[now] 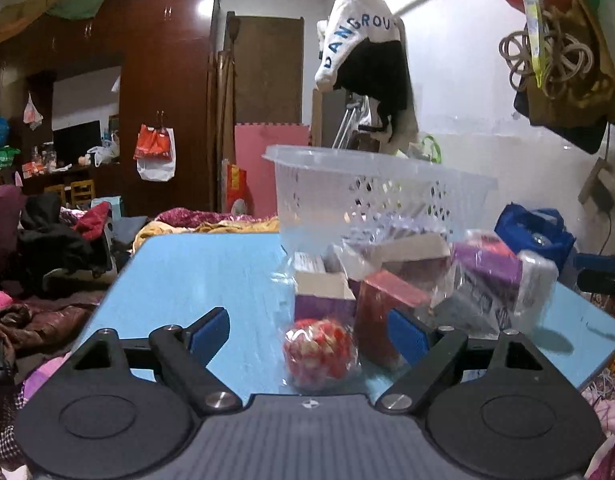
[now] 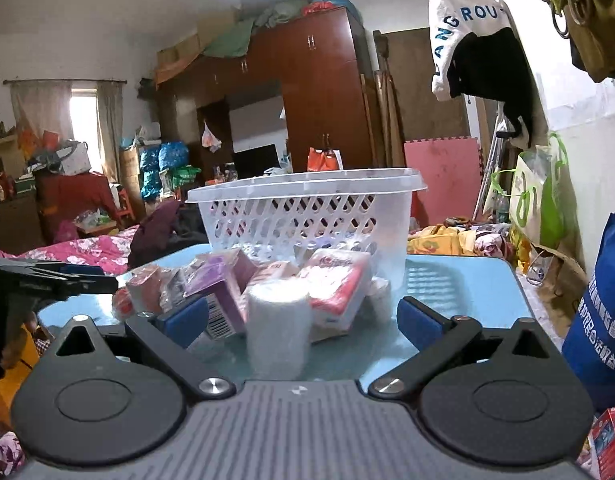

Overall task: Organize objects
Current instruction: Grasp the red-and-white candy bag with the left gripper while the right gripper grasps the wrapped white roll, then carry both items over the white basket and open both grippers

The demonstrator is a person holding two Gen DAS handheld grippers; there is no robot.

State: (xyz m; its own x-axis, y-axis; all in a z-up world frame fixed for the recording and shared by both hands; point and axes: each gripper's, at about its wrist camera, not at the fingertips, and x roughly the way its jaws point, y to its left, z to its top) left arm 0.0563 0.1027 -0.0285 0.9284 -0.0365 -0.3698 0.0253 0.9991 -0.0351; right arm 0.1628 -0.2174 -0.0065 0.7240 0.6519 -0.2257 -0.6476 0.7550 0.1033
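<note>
A clear plastic basket (image 1: pixel 387 184) stands at the back of the blue table (image 1: pixel 195 272); it also shows in the right wrist view (image 2: pixel 307 208). A pile of wrapped boxes and packs lies in front of it. My left gripper (image 1: pixel 309 330) is open, with a red-and-white wrapped ball (image 1: pixel 317 350) between its fingers and a red box (image 1: pixel 381 312) by the right finger. My right gripper (image 2: pixel 303 320) is open around an upright white roll (image 2: pixel 277 328). A purple box (image 2: pixel 223 292) and a red-and-white tissue pack (image 2: pixel 339 284) lie behind the roll.
A blue bag (image 2: pixel 599 320) stands right of the table; another blue bag (image 1: pixel 535 232) sits at the far right. A bed with clothes (image 1: pixel 47 248) lies to the left. The left gripper shows at the left edge of the right wrist view (image 2: pixel 47 276).
</note>
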